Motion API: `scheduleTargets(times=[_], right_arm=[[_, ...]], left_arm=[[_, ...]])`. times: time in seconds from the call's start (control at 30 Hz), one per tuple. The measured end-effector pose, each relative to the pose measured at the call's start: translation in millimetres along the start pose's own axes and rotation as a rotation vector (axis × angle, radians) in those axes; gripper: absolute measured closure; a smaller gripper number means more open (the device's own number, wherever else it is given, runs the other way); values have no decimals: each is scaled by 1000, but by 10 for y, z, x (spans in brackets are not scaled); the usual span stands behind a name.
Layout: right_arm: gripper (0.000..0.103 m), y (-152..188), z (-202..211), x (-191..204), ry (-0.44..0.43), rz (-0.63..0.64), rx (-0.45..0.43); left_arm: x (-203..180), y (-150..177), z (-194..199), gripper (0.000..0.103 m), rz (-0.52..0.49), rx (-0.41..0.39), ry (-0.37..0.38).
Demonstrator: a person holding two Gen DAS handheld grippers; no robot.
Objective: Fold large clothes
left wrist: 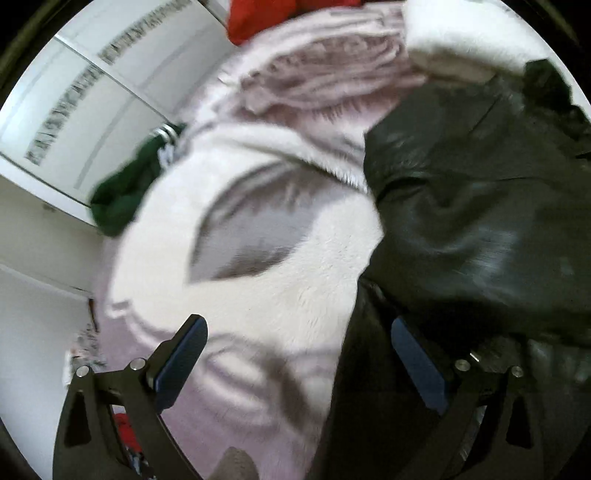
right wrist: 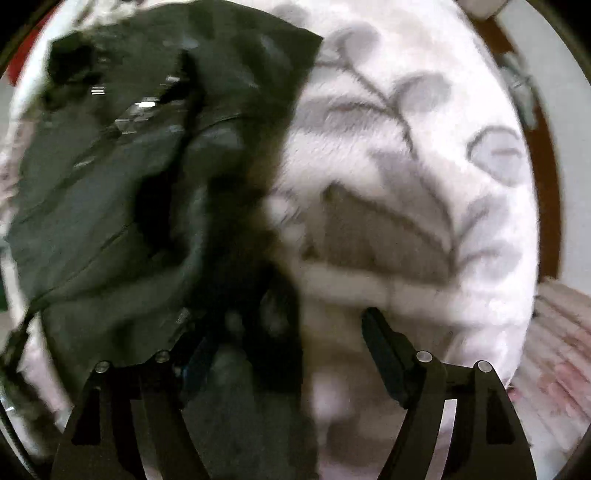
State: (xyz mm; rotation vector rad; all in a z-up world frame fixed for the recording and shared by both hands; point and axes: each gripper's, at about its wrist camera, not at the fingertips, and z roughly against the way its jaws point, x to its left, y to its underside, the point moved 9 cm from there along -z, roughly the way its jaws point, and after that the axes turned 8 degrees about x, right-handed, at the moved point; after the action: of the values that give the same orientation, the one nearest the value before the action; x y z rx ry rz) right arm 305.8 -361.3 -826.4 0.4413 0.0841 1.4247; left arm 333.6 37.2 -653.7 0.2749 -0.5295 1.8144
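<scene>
A large black shiny jacket point(left wrist: 480, 206) lies crumpled on a white fleece blanket with grey leaf pattern point(left wrist: 258, 266). In the left wrist view it fills the right side. My left gripper point(left wrist: 299, 339) is open, its left finger over the blanket and its right finger point(left wrist: 417, 362) against the jacket's edge. In the right wrist view the jacket point(right wrist: 122, 192) fills the left side on the blanket point(right wrist: 406, 166). My right gripper point(right wrist: 284, 343) is open, with jacket fabric hanging between the fingers near the left one. Both views are blurred.
A folded pinkish blanket point(left wrist: 325, 77) and a white pillow point(left wrist: 461, 37) lie at the back. A red garment point(left wrist: 266, 14) and a green garment point(left wrist: 125, 192) lie by a white wardrobe point(left wrist: 92, 103). A brown bed frame edge point(right wrist: 546, 155) runs on the right.
</scene>
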Motion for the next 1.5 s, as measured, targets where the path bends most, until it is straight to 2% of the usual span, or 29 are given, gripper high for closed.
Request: scheduleTargets(times=[0.1, 0.2, 0.27, 0.3, 0.33, 0.43, 0.6, 0.67, 0.7, 0.8, 0.97, 1.07, 1.13, 1.17, 1.23, 1.27, 1.3, 1.37, 1.4, 1.5], right_arm=[[24, 238, 301, -109, -40, 75, -5], [24, 525, 541, -340, -69, 123, 5], [24, 647, 683, -588, -106, 129, 16], [24, 700, 750, -749, -110, 123, 16], [24, 740, 785, -855, -105, 117, 14], [24, 698, 886, -1374, -56, 81, -14], [24, 679, 901, -2001, -14, -4, -23], [24, 647, 902, -2134, -9, -20, -27], [24, 624, 897, -2200, -6, -27, -29], [23, 543, 853, -2248, -13, -37, -25], [24, 338, 753, -2059, -23, 2, -29], [24, 185, 711, -1858, -51, 37, -44], [24, 28, 697, -1625, -123, 86, -60], [24, -72, 686, -1466, -203, 114, -66], [24, -256, 645, -1165, -398, 141, -53], [24, -374, 612, -1023, -487, 142, -42], [24, -504, 567, -901, -546, 140, -34], [24, -735, 483, -697, -627, 134, -20], [24, -830, 444, -625, -659, 126, -13], [24, -1126, 227, -381, -770, 78, 44]], left_arm=[[-136, 281, 552, 0, 3, -29, -35], [-461, 669, 1010, 0, -10, -20, -27], [-796, 955, 1259, 0, -8, 27, 68], [-1069, 1199, 1397, 0, -22, 74, 128], [-1207, 1321, 1459, 0, -37, 91, 136], [-1938, 1794, 1696, 0, -194, 87, 87], [-2837, 2256, 1741, 0, -345, 56, 69], [-3044, 2315, 1695, 0, -399, 19, 2], [-3166, 2354, 1619, 0, -442, -3, -61], [-3291, 2394, 1460, 0, -512, -60, -178], [-3202, 2244, 1474, 0, -502, -116, -216], [-2983, 2068, 1425, 1, -464, -135, -282], [-2804, 1965, 1335, 1, -429, -110, -295], [-2729, 1927, 1312, 2, -410, -104, -281], [-2662, 1879, 1307, 15, -410, -121, -273], [-2651, 1888, 1341, 29, -420, -134, -273], [-2629, 1891, 1365, 48, -420, -143, -263], [-2550, 1894, 1413, 73, -396, -169, -258], [-2562, 1889, 1424, 80, -388, -172, -254], [-2628, 1913, 1454, 86, -362, -159, -223]])
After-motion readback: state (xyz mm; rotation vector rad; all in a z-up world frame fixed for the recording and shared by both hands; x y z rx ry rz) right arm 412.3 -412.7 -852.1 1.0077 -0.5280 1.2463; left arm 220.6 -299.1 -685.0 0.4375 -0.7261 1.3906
